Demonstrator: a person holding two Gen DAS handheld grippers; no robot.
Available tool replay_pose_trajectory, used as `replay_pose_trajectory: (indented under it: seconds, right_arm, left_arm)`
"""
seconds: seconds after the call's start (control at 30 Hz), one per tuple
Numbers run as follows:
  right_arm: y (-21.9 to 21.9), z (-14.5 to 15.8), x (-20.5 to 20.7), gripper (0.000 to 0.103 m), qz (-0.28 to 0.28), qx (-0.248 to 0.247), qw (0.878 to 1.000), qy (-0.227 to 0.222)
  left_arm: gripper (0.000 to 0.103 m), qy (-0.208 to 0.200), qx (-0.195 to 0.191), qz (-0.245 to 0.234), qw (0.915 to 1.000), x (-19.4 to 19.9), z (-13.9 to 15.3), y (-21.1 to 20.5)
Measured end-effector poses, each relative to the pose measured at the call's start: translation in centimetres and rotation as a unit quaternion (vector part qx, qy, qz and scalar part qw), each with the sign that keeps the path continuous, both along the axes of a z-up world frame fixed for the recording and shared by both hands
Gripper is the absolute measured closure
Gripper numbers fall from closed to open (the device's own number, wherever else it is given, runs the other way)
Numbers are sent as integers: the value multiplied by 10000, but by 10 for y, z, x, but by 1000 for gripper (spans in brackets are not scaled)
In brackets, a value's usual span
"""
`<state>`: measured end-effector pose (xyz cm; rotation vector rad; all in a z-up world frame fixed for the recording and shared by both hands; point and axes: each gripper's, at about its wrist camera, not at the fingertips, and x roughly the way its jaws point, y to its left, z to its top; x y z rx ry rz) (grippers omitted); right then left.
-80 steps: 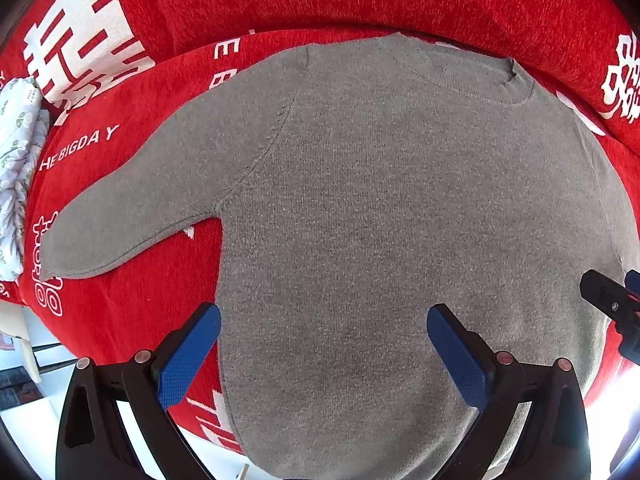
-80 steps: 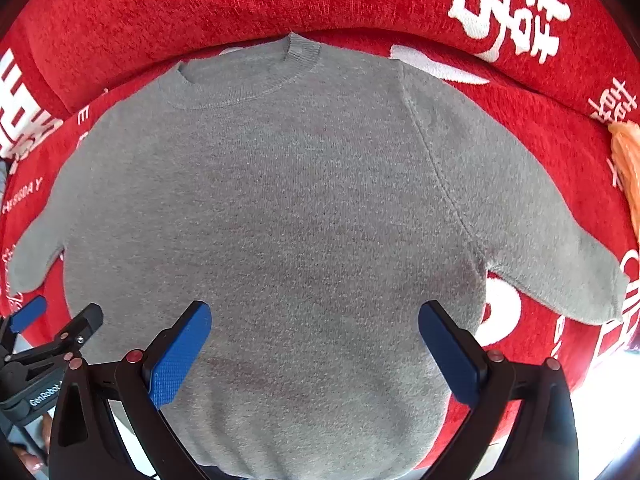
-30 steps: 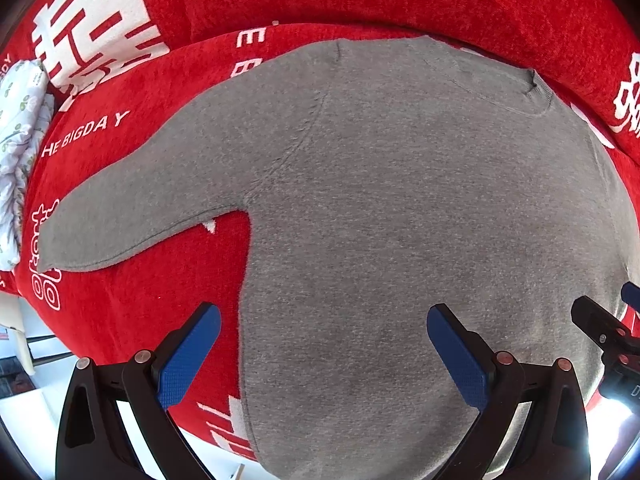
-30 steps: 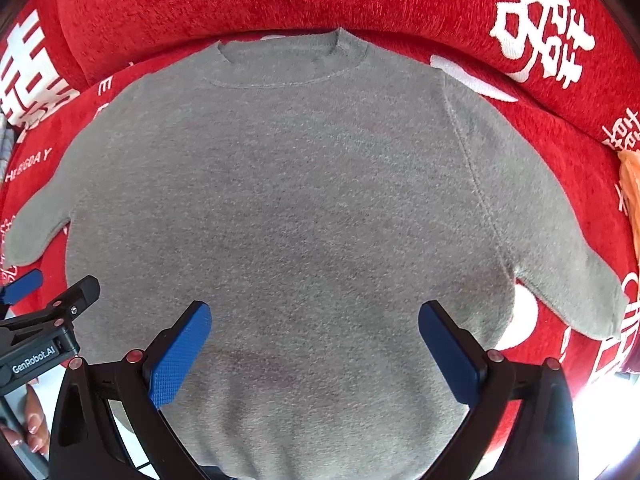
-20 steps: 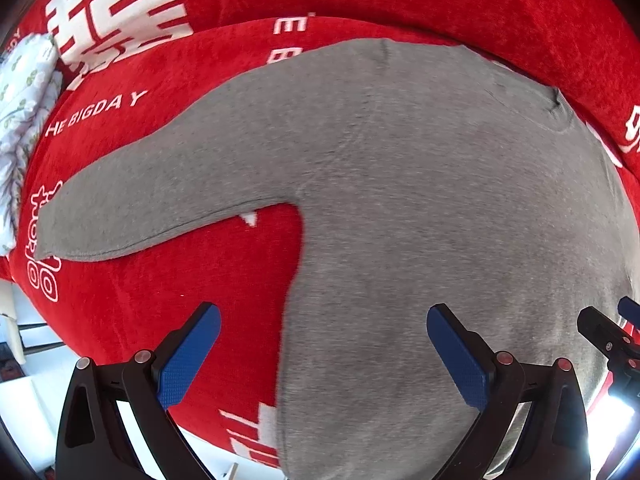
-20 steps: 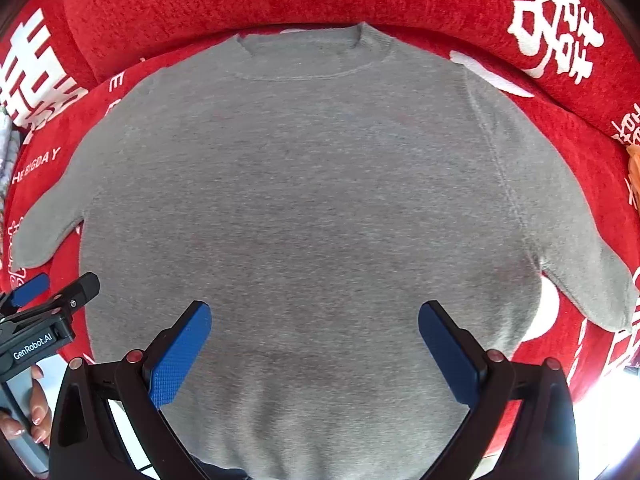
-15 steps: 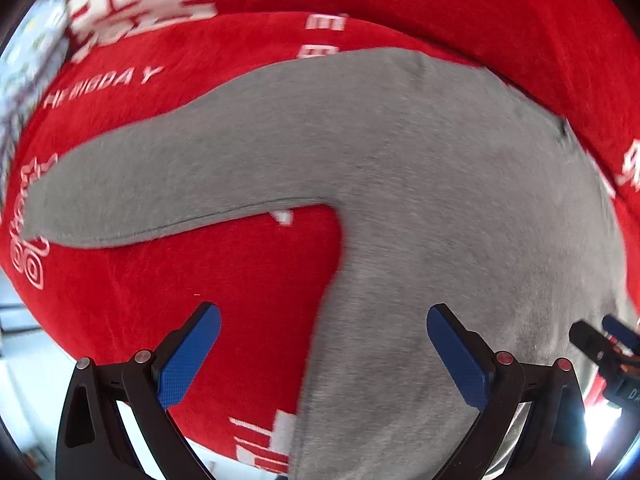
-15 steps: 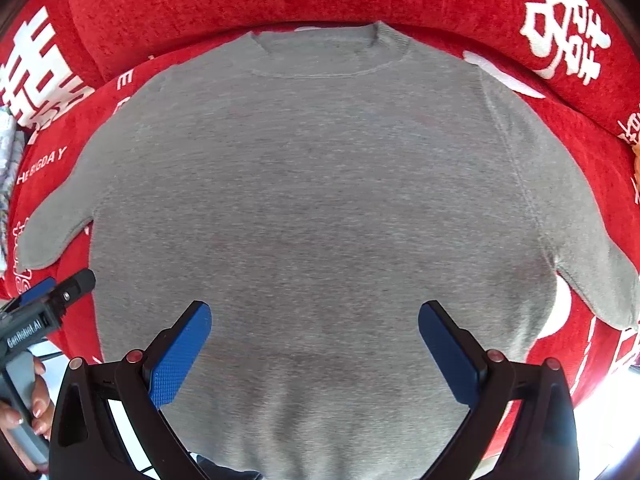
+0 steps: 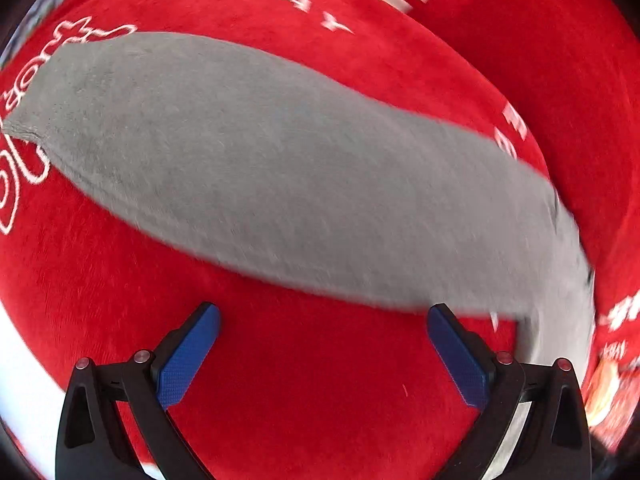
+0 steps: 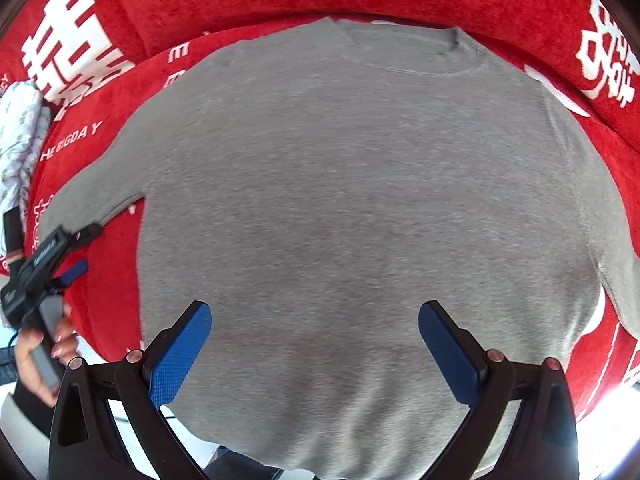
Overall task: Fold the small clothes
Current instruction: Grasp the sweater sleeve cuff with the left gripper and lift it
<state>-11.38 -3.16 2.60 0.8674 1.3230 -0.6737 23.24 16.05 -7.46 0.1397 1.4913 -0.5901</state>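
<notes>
**Both tools wide and empty over the grey sweater**

My left gripper [image 9: 322, 344] stands wide, nothing between its blue pads [image 9: 186, 356]. It hangs above bare red cover, with the sweater's sleeve [image 9: 248, 168] just ahead and not touching either pad. My right gripper [image 10: 314, 340] is just as wide and also empty, hovering over the lower body of the grey sweater [image 10: 360, 208].

I count one sweater, lying flat and face up, collar [image 10: 404, 50] at the far side, sleeves spread outward. Two grippers; in the right view a hand [image 10: 38, 354] holds the left one's handle.

The surface is a red sofa cover [image 9: 304, 400] printed with white lettering and characters. A pale patterned cloth [image 10: 18, 140] sits at its left end.
</notes>
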Motion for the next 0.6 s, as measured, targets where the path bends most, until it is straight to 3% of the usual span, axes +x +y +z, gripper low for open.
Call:
replay_pose_trajectory:
  seconds: [0.13,0.23,0.27,0.3,0.37,0.4,0.43,0.53,0.6]
  right_arm:
    - [6,1,14,0,67,9,9999,-83]
    - [11,2,23,0,143,-6,9998,-151]
    - [11,2,24,0,155,-1,9997,-166]
    - [12,2,25,0,168,12,9997,-190]
    - [14,2,25,0,175,35,9996,-228]
    - [15,2,24,0,175,50,9995,-267]
    - [16,3,22,0,176,54,9994,-286]
    - [15,5,14,0,148,14,9992,-358]
    - [12,8,6,0,87,-11,9990,-430]
  left_arm:
    - [0,-19,-435,258,9987,20,3,-6]
    - [0,-317,-697,463,9960,48,15,-2]
    - [5,-552,-645,630,9944,54,20,5]
    - [16,-663,-580,736,9934,58,23,6]
    - [91,-633,-564,854,9927,69,22,13]
    - [98,-488,-715,850,9926,73,20,16]
    - [98,-400,-928,912,9907,74,21,19]
    - [98,-749,-1002,729,9895,55,34,12]
    - [98,-1166,-1044,300,9872,40,62,-4]
